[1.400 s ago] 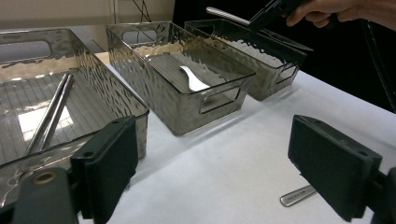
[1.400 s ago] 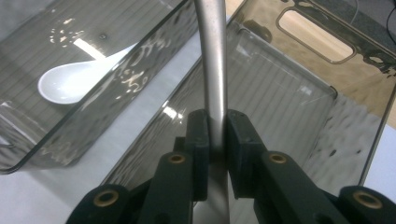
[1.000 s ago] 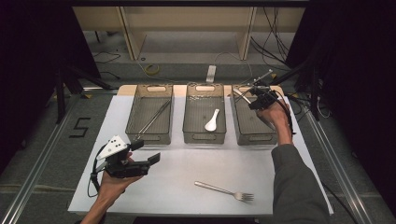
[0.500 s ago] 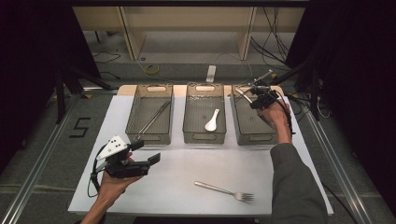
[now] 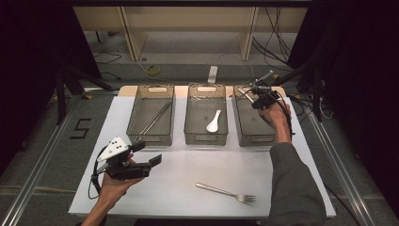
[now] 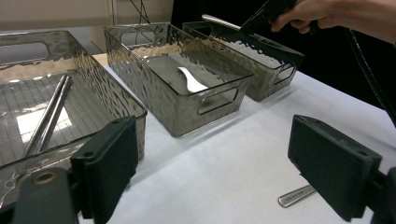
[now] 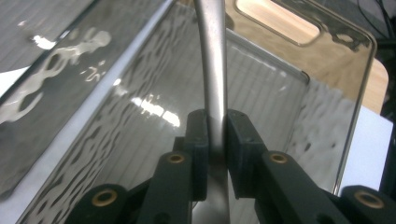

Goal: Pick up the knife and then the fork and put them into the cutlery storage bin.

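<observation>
My right gripper (image 5: 254,94) hovers over the far end of the right bin (image 5: 244,134), shut on the handle of a metal utensil (image 7: 212,70). Its pads press the handle from both sides, and the utensil's working end is hidden. From the left gripper view that utensil (image 6: 219,21) sticks out above the right bin (image 6: 275,70). My left gripper (image 5: 148,153) stands open over the white table near the front left, with nothing between its fingers (image 6: 107,163). A metal fork (image 5: 226,192) lies on the table at the front, its handle end (image 6: 296,196) close to my left gripper.
Three smoky clear bins stand in a row at the back. The left bin (image 5: 141,137) holds metal chopsticks (image 5: 155,118). In the middle bin (image 5: 205,139) lies a white spoon (image 5: 214,121). The white mat (image 5: 188,162) lies between the bins and the fork.
</observation>
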Action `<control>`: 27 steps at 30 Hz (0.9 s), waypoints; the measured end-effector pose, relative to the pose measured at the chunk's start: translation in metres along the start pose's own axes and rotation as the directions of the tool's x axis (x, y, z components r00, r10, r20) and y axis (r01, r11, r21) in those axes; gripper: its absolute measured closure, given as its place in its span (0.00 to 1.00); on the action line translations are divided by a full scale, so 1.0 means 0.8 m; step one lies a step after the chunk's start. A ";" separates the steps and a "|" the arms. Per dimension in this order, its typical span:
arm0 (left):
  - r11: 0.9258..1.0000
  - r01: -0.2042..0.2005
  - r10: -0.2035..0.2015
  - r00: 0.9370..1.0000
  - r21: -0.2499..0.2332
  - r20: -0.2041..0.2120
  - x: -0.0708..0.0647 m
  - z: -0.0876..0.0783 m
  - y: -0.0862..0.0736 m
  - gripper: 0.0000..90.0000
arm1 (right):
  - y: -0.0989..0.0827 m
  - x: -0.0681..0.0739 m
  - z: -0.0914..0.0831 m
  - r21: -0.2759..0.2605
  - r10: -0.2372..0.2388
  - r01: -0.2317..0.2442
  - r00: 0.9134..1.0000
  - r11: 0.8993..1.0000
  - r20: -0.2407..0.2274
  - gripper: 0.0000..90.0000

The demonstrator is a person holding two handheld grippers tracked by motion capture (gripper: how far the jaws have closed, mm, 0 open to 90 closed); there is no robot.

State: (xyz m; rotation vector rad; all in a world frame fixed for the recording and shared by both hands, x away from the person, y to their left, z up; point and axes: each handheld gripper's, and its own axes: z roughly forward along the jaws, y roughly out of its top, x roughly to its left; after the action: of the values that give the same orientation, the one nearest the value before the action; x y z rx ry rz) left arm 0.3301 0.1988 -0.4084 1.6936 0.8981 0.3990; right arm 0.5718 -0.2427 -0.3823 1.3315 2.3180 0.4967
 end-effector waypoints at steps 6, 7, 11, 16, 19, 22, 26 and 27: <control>1.000 -0.005 0.005 1.000 0.005 -0.001 0.000 0.000 0.000 0.17 | 0.001 -0.002 -0.010 -0.046 0.035 -0.036 0.999 0.998 -0.013 0.68; 1.000 -0.007 0.007 1.000 0.004 -0.003 -0.001 0.000 0.000 0.17 | 0.001 -0.001 -0.012 -0.049 0.034 -0.035 0.999 0.998 -0.014 0.67; 1.000 -0.008 0.008 1.000 0.004 -0.003 -0.001 0.000 0.000 0.17 | 0.000 0.001 -0.024 -0.069 0.040 -0.042 0.999 0.997 -0.031 0.60; 1.000 -0.007 0.007 1.000 0.006 -0.003 0.000 0.001 -0.001 0.17 | -0.002 0.009 -0.041 -0.099 0.022 -0.031 0.996 0.995 -0.088 0.47; 1.000 -0.007 0.007 1.000 0.004 -0.003 0.000 0.001 -0.001 0.17 | -0.005 0.018 -0.050 -0.112 -0.007 -0.007 0.992 0.994 -0.127 0.40; 1.000 -0.007 0.008 1.000 0.005 -0.004 0.000 0.001 -0.001 0.17 | -0.008 0.032 -0.063 -0.137 -0.045 0.023 0.986 0.990 -0.163 0.37; 1.000 -0.007 0.007 1.000 0.005 -0.004 -0.001 0.001 -0.001 0.17 | -0.014 0.055 -0.081 -0.167 -0.095 0.061 0.974 0.984 -0.204 0.33; 1.000 -0.009 0.009 1.000 0.005 -0.003 -0.001 0.001 -0.001 0.17 | -0.016 0.062 -0.085 -0.169 -0.105 0.070 0.972 0.983 -0.209 0.33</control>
State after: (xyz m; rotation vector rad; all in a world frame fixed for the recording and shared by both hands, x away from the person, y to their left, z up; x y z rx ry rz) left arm 0.3300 0.1978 -0.4090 1.7025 0.8949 0.4053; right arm 0.5047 -0.2125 -0.3397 1.1435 2.4381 0.8183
